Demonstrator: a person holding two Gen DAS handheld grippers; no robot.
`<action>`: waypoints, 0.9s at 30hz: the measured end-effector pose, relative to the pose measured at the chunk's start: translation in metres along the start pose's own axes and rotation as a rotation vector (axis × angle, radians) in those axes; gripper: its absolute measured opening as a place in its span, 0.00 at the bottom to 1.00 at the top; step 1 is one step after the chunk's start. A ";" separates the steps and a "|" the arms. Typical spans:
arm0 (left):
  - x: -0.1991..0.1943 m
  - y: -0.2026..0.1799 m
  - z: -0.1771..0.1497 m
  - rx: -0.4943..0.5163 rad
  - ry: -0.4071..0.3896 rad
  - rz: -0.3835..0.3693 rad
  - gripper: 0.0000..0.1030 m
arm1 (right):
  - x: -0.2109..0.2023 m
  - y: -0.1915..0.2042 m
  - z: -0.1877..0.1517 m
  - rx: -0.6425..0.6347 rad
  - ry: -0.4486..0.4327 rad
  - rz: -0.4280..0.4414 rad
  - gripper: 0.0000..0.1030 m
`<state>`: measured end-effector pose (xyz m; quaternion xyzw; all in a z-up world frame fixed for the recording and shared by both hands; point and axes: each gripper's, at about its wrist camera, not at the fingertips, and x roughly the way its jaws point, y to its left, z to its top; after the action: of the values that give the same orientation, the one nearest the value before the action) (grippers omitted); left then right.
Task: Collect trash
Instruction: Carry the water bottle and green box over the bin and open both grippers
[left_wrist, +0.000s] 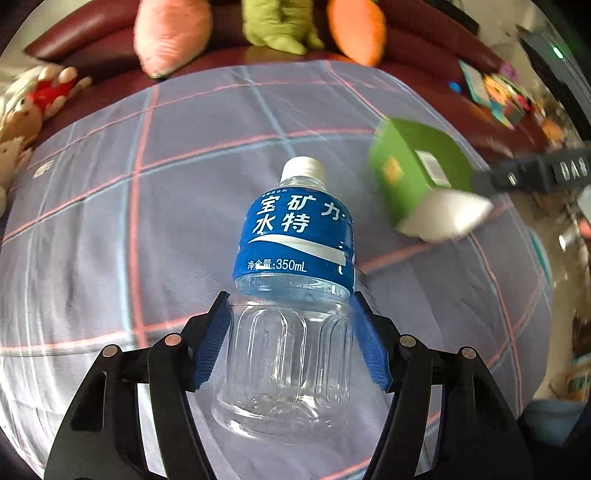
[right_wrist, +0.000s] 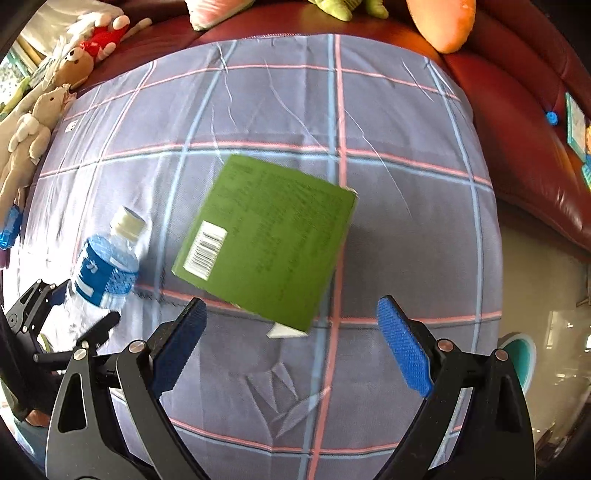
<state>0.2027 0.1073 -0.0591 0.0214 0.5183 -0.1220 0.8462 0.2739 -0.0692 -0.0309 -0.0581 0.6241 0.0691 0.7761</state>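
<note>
Clear blue-labelled bottle (left_wrist: 291, 295), green carton (right_wrist: 266, 243)

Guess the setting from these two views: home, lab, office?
Most likely a home living room. A dark red leather sofa wraps around a plaid cloth-covered surface, with plush toys and cushions along it. An empty bottle and green carton lie on the cloth.

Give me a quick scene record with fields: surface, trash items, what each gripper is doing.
surface: plaid sheet on a red sofa
trash: bottle, lying, white cap on; green carton, lying flat
left gripper: pads on both sides of the bottle's clear lower body
right gripper: open, above the carton, not touching
background: plush toys along the sofa
</note>
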 end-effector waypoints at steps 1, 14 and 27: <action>-0.002 0.002 0.002 -0.014 -0.006 0.004 0.64 | 0.000 0.002 0.002 -0.001 0.000 -0.001 0.87; -0.020 -0.030 0.034 0.008 -0.081 -0.074 0.64 | -0.008 -0.037 0.002 0.093 -0.019 -0.011 0.87; -0.003 -0.019 0.018 -0.074 -0.030 -0.048 0.64 | 0.041 -0.027 -0.028 0.106 -0.041 0.021 0.60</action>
<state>0.2127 0.0864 -0.0467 -0.0243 0.5101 -0.1232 0.8509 0.2601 -0.0994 -0.0767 -0.0087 0.6114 0.0451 0.7900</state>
